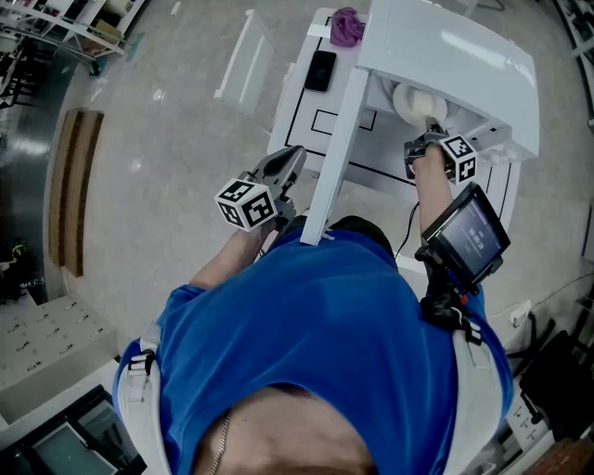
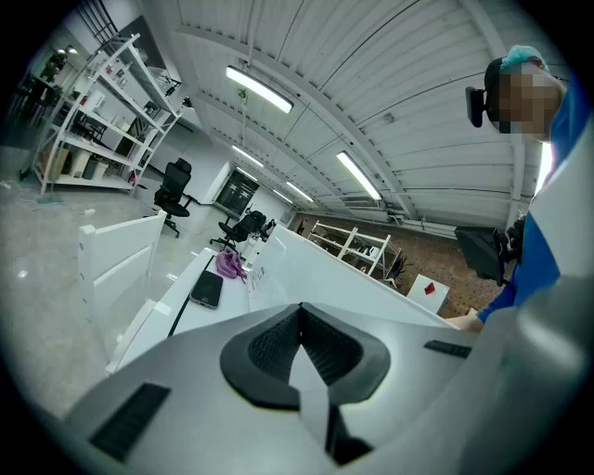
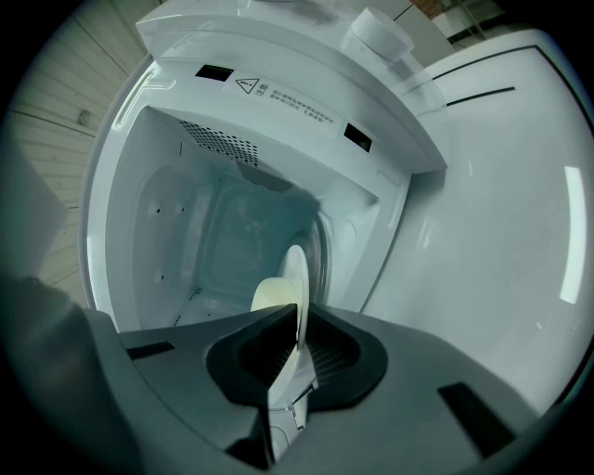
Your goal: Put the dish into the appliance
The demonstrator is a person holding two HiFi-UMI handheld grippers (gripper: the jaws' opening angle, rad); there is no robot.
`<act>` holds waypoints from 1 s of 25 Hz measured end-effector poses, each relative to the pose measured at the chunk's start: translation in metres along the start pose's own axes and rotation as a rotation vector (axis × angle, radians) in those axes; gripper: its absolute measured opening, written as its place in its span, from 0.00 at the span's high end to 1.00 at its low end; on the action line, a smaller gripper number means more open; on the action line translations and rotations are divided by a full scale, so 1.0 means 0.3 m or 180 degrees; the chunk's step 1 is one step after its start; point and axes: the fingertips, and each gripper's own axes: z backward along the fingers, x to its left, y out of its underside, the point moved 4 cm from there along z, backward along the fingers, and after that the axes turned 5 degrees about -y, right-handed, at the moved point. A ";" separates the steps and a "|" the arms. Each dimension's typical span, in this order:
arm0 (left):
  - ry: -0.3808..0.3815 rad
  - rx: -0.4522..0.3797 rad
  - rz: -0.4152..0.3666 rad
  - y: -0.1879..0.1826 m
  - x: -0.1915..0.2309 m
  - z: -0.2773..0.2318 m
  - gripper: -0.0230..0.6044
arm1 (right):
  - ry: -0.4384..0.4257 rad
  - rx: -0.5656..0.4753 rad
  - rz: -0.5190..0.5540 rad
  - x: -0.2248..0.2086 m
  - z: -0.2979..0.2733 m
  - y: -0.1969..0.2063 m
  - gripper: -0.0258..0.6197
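The white microwave (image 1: 455, 56) stands on the table with its door (image 1: 336, 148) swung open towards me. My right gripper (image 1: 430, 134) is at the opening, shut on the rim of a white dish (image 1: 416, 100). In the right gripper view the dish (image 3: 293, 276) shows edge-on between the pads, reaching into the empty cavity (image 3: 209, 237). My left gripper (image 1: 290, 160) hangs left of the door, away from the dish. Its jaws (image 2: 299, 345) are shut with nothing between them.
A black phone (image 1: 320, 70) and a purple cloth (image 1: 347, 26) lie on the white table (image 1: 306, 111) behind the door; the left gripper view shows the phone (image 2: 206, 288) and the cloth (image 2: 229, 264) too. A handheld screen (image 1: 469, 237) is strapped to my right forearm.
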 end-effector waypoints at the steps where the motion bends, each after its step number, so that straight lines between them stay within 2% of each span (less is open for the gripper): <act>1: 0.0002 0.0004 0.0002 -0.002 0.001 -0.001 0.95 | 0.0011 0.0007 0.0009 0.000 0.000 0.000 0.94; 13: 0.0074 0.0075 -0.0011 -0.012 0.005 -0.022 0.95 | 0.0035 0.0045 0.0303 0.002 0.007 -0.010 0.83; 20: 0.0103 0.0110 0.0001 -0.002 0.016 -0.044 0.95 | 0.0047 -0.0041 0.0787 0.006 0.028 -0.056 0.81; 25: 0.0119 0.0124 -0.0008 -0.002 0.026 -0.071 0.95 | 0.0085 0.0006 0.1354 0.014 0.047 -0.059 0.81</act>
